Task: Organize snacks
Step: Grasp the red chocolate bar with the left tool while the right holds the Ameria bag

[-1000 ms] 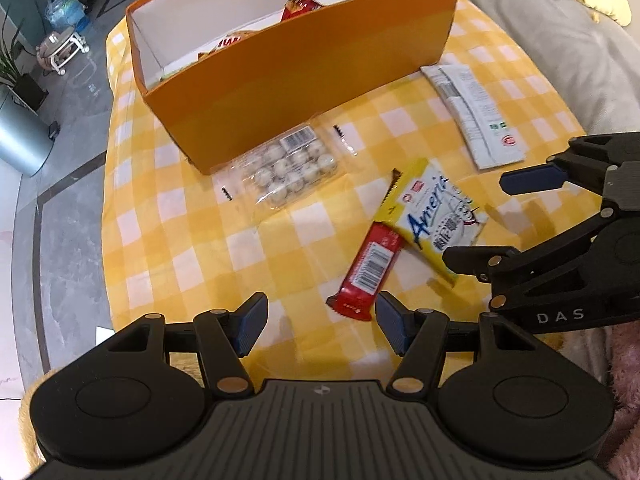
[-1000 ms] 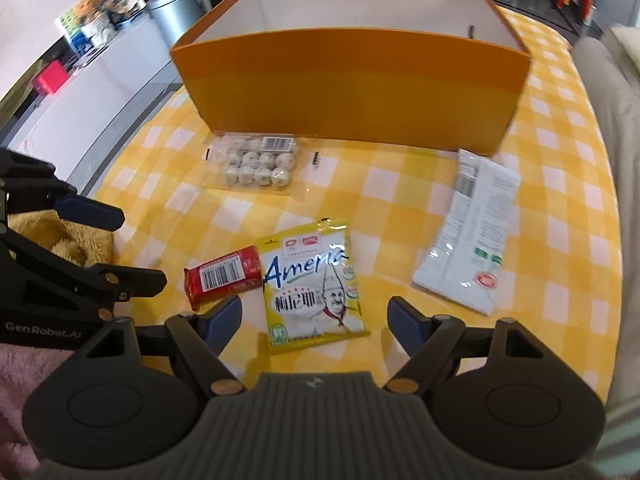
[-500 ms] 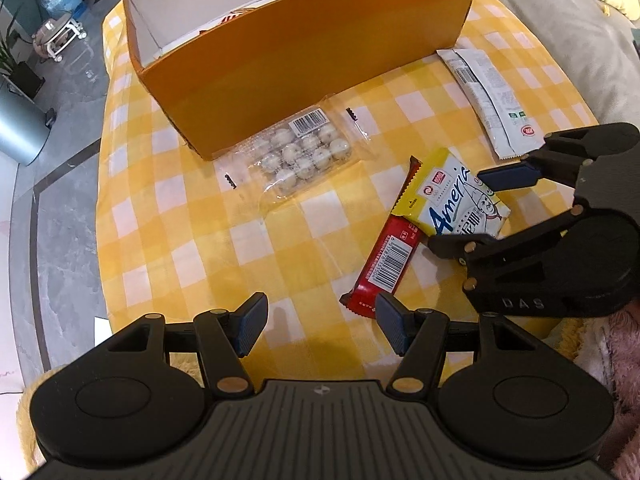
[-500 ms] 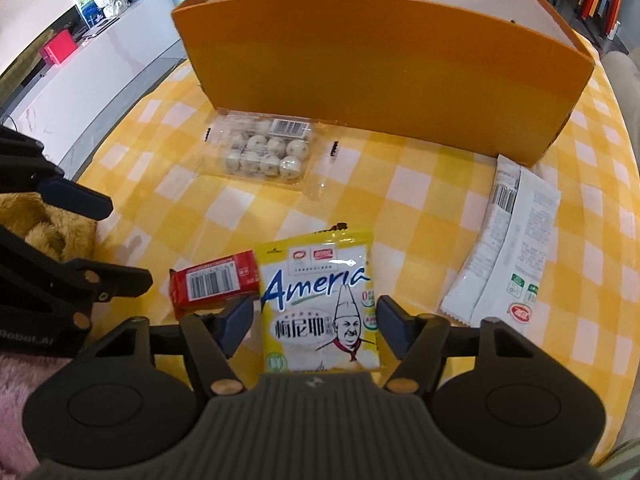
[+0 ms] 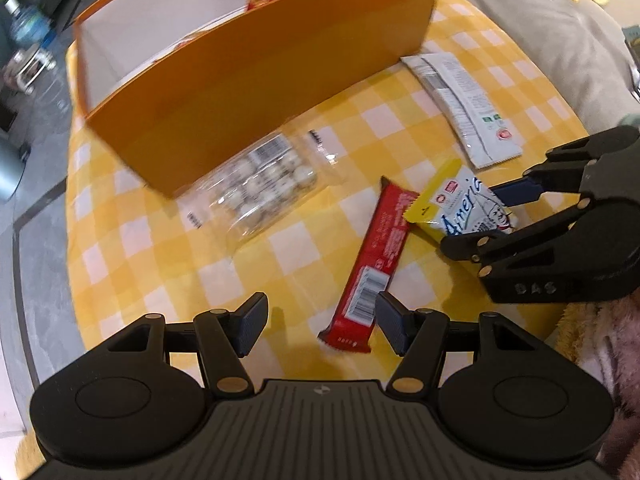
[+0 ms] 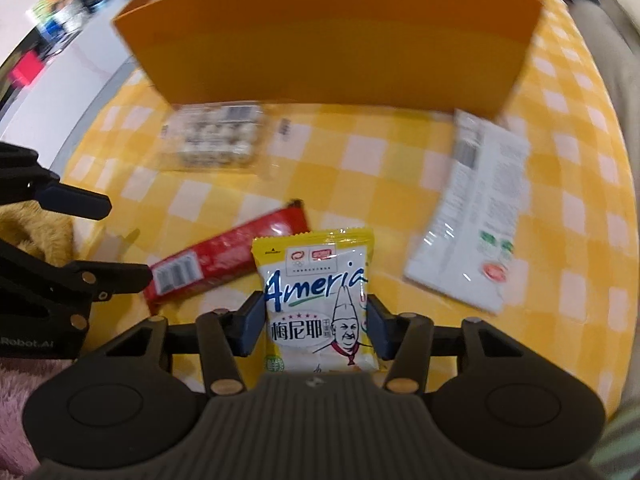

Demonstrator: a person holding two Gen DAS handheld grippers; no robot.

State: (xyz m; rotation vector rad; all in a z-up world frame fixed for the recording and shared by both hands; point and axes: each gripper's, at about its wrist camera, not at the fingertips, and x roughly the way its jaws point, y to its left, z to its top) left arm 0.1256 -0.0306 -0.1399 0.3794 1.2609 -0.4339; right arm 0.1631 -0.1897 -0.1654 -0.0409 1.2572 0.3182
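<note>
Right gripper [image 6: 316,328] was closing around the yellow pack [image 6: 318,300], left gripper [image 5: 318,326] spread by the red bar [image 5: 376,264]; puffy pack could've squirted out.

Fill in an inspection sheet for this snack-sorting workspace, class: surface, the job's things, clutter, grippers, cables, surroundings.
Surface: table under a yellow-and-white checked cloth.
Job's things: orange box at the back, some snacks already inside; clear pack of white balls against its front wall; red bar; yellow Ameria packet overlapping the bar's end; white sachet lying flat.
Clutter: nothing seen.
Grippers: left gripper open, the bar's near end between its fingers; right gripper closing around the packet, pads at its edges.
Cables: nothing seen.
Surroundings: grey sofa, water bottle on the floor, white counter.
</note>
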